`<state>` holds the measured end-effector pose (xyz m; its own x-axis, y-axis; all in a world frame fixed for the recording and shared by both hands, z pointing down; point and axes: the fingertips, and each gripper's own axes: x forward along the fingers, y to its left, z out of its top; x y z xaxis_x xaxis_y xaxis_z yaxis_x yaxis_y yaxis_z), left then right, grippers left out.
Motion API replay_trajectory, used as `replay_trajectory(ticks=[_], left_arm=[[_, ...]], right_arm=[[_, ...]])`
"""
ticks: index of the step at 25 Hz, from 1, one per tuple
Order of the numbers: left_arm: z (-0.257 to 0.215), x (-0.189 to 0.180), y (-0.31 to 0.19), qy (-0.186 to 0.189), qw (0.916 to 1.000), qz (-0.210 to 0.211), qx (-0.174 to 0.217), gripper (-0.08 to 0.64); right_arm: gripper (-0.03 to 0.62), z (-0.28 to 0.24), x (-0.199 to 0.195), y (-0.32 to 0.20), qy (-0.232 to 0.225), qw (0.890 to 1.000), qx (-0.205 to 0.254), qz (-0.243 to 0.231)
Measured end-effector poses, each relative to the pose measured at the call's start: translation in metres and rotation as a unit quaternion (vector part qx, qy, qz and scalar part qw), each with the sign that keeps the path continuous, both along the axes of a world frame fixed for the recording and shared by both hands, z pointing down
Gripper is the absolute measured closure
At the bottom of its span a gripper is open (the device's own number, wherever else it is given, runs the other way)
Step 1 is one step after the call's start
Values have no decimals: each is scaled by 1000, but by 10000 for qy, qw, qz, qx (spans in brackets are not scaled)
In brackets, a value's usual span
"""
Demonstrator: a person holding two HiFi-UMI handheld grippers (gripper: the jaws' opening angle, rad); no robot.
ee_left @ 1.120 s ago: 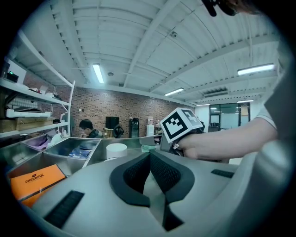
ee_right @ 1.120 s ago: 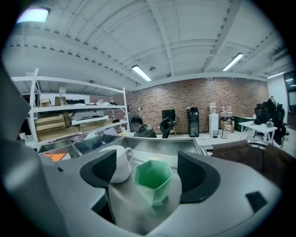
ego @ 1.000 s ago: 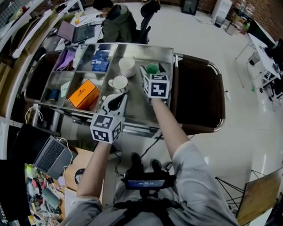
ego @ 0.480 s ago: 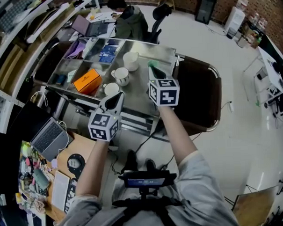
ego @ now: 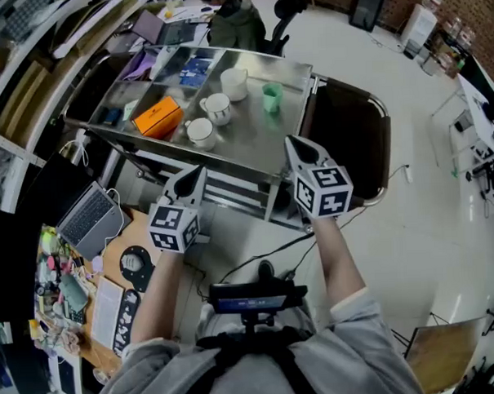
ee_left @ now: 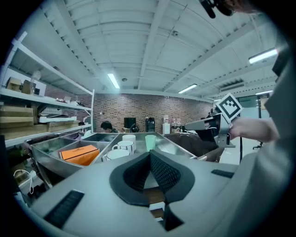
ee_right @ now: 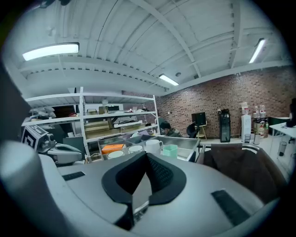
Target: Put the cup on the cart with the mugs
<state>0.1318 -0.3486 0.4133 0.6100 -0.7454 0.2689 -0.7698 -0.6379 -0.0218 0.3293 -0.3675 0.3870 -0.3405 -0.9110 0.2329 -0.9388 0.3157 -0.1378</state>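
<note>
Our left gripper (ego: 195,175) and right gripper (ego: 296,147), jaws together, empty, the right's just closed, green cup (ego: 272,97) on the cart (ego: 253,139) near the mugs (ego: 217,108), ceiling lights (ee_right: 51,51) only in our gripper views, laptop (ego: 93,220) only overhead

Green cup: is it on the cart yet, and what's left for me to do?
Done: the green cup stands upright on the cart beside the three white mugs. In hand: nothing; the left gripper is shut and empty, and the right gripper has just closed its jaws on nothing, both short of the cart. Left: nothing that I can see.
</note>
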Motion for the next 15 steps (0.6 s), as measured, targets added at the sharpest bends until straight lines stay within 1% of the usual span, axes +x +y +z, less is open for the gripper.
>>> replay_trajectory(ticks=[5,9,15], left_arm=[[14,-33,29,82,9999,-8,-127,555],[26,-59,52,131,9997,58,-182,555],[37,-91,93,139,9995,190,-202,555]], right_arm=[[592,16,-11,58,67,9998,-142,142],[592,40,-20,99,-137,9987,-323,379],[592,68,-41,160,-173,9960,-551,688]])
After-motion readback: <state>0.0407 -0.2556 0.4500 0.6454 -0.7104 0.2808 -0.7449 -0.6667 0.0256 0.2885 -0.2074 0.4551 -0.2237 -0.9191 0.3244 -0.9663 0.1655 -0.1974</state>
